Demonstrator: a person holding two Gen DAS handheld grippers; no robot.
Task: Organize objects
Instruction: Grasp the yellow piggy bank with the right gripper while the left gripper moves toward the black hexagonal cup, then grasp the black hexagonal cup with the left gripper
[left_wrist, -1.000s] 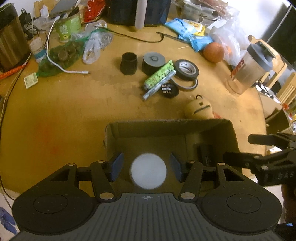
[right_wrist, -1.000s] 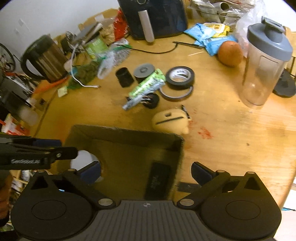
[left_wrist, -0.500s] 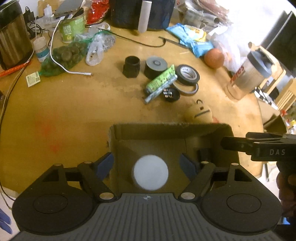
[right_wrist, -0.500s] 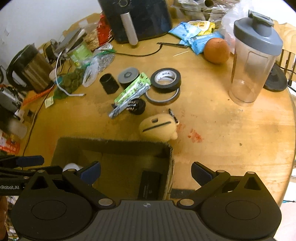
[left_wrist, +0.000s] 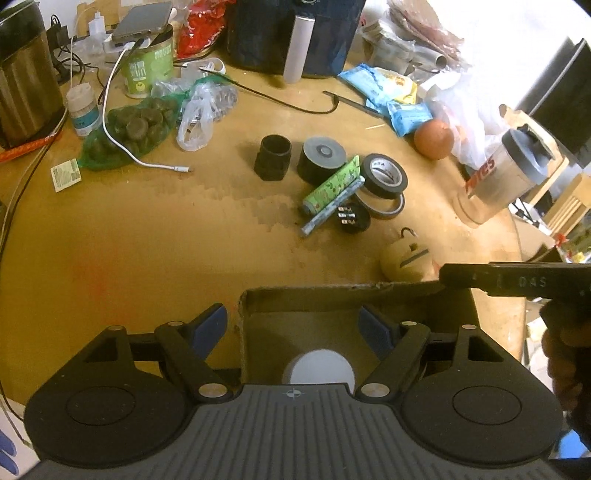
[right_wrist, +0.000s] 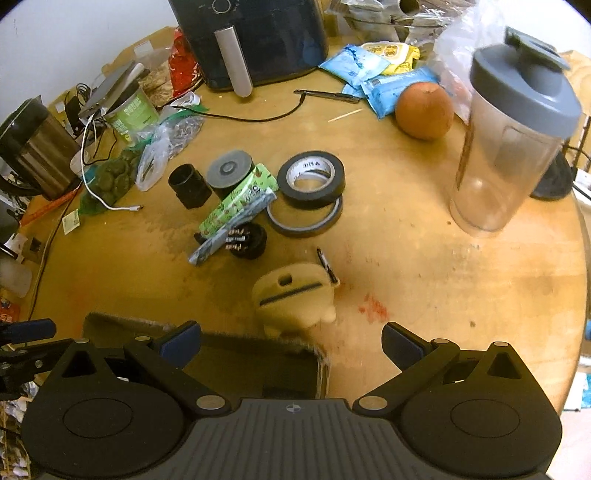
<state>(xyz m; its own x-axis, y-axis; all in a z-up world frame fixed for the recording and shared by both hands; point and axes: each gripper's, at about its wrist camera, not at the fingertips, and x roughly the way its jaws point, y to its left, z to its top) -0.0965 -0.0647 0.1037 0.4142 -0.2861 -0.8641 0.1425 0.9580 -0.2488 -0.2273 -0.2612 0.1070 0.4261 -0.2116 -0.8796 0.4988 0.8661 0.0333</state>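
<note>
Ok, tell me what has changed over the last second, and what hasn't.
The left gripper has opened wider and drawn back from the white disc, which stays lying in the cardboard box. The right gripper has moved forward past the box toward the yellow toy, fingers open and empty as before. The tape rolls, orange and shaker bottle have not moved.

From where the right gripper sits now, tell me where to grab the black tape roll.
Grip the black tape roll across its outer wall, coming from above. It lies flat on the table with its hole up, partly on a thinner ring, so its sides are free. The right gripper is open and looks wide enough.
</note>
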